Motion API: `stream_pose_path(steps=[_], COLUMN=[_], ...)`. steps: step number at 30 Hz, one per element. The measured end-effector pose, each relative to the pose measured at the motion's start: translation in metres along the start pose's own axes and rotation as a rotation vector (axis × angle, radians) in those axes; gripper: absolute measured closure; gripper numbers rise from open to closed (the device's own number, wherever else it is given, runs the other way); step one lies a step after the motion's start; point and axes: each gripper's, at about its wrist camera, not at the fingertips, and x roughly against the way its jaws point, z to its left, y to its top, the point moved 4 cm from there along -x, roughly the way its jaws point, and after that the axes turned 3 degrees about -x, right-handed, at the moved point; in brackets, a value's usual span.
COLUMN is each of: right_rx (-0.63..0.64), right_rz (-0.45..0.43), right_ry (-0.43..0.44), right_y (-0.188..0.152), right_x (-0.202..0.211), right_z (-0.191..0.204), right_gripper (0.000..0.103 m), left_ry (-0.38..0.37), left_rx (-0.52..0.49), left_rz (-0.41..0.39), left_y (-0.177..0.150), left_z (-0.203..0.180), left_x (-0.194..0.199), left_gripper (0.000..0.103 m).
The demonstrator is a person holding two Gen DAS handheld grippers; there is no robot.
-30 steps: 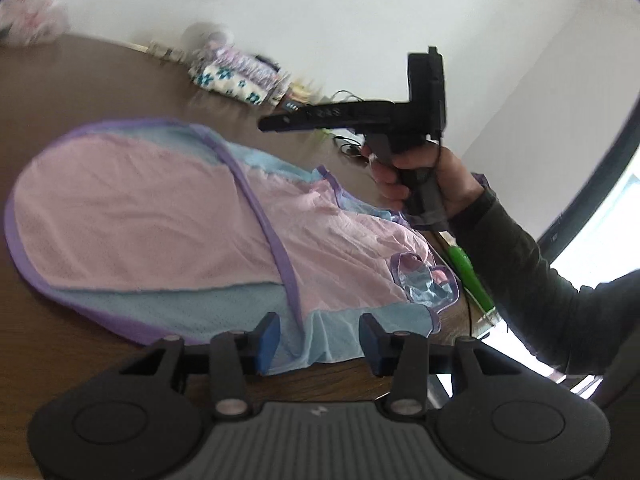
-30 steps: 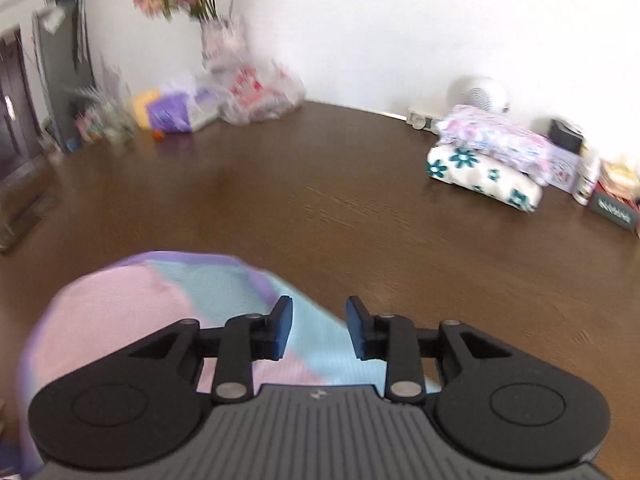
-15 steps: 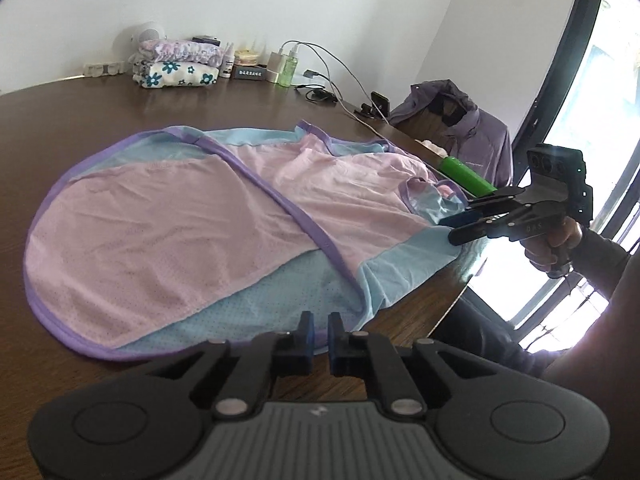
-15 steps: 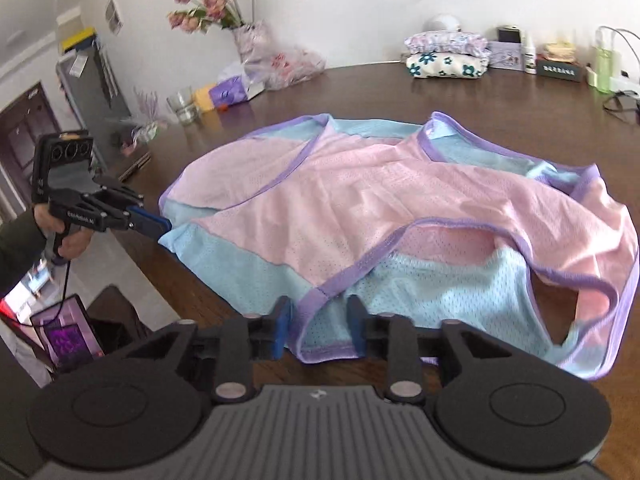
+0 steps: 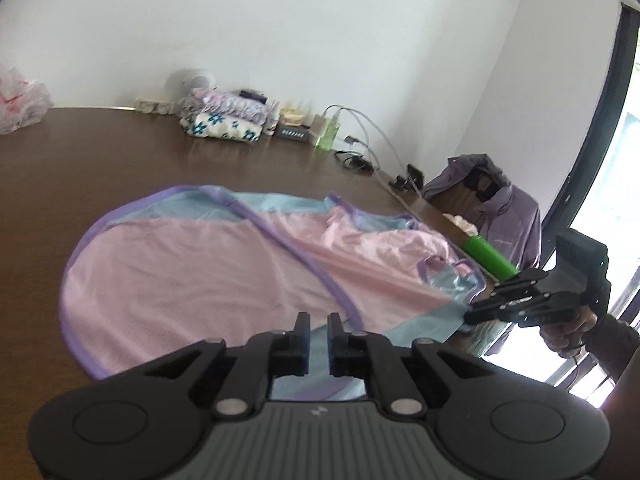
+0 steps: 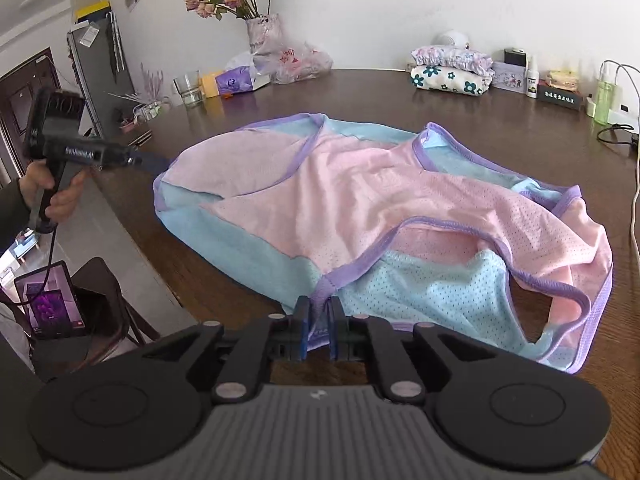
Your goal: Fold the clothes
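A pink and light-blue mesh garment (image 5: 200,272) with purple trim lies spread on the brown table (image 6: 400,96). In the left wrist view my left gripper (image 5: 318,334) stands at the garment's near blue hem. Its jaws are nearly together and opening slightly, with blue cloth in the narrow gap. The right wrist view shows the left gripper (image 6: 154,159) at the garment's (image 6: 360,200) far left edge. My right gripper (image 6: 318,320) is closing on the purple seam bunched between its pads. From the left it shows as the right gripper (image 5: 470,316) on the blue corner at the table's edge.
Folded clothes (image 6: 448,70) sit at the table's back, beside small bottles, a green bottle (image 6: 604,98) and cables. A flower vase (image 6: 264,28), bags and a glass (image 6: 188,88) stand at the back left. A green cylinder (image 5: 488,258) and a jacket-draped chair (image 5: 500,208) are beyond the right edge.
The right gripper swung from above the garment to its near hem and closed on the purple seam. The left gripper's jaws went from wide apart to nearly together on the blue hem.
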Motion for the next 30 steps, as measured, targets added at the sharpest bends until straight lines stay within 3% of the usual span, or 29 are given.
stream_pose_path(steps=[2, 6, 8, 13, 14, 15, 17, 21, 24, 28, 30], right_rx=[-0.007, -0.024, -0.035, -0.06, -0.061, -0.064, -0.071, -0.074, -0.081, -0.091, -0.091], right_rz=[-0.001, -0.015, -0.025, -0.045, -0.047, -0.05, -0.055, -0.059, -0.062, -0.064, -0.059], right_ry=[0.002, 0.001, 0.001, 0.022, 0.024, 0.026, 0.033, 0.027, 0.023, 0.021, 0.022], right_y=[-0.001, -0.003, -0.005, -0.008, -0.008, -0.008, -0.008, -0.009, -0.01, -0.011, -0.01], right_x=[-0.001, -0.001, -0.001, -0.001, -0.001, -0.001, -0.001, -0.001, -0.001, 0.0, 0.0], right_z=[-0.001, -0.003, -0.003, -0.004, -0.004, -0.006, -0.007, -0.008, -0.009, -0.011, -0.012], right_gripper=[0.095, 0.095, 0.095, 0.094, 0.094, 0.094, 0.094, 0.095, 0.095, 0.096, 0.096], left_ry=[-0.049, -0.071, -0.073, 0.009, 0.031, 0.05, 0.058, 0.122, 0.19, 0.121, 0.079], left_rx=[0.0, -0.03, -0.051, -0.138, -0.143, -0.137, -0.141, -0.238, -0.3, -0.178, -0.129], left_rz=[0.081, 0.217, 0.225, 0.21, 0.212, 0.221, 0.224, 0.152, 0.164, 0.156, 0.149], left_y=[0.007, 0.002, 0.0, -0.005, -0.006, -0.004, -0.001, 0.02, 0.017, 0.0, -0.008], left_z=[-0.006, -0.016, -0.022, -0.04, -0.042, -0.045, -0.045, -0.046, -0.037, -0.008, 0.001], left_x=[-0.03, -0.066, -0.069, -0.07, -0.071, -0.073, -0.069, -0.042, -0.029, -0.009, -0.003], left_gripper=[0.091, 0.092, 0.09, 0.09, 0.091, 0.101, 0.101, 0.101, 0.095, 0.093, 0.085])
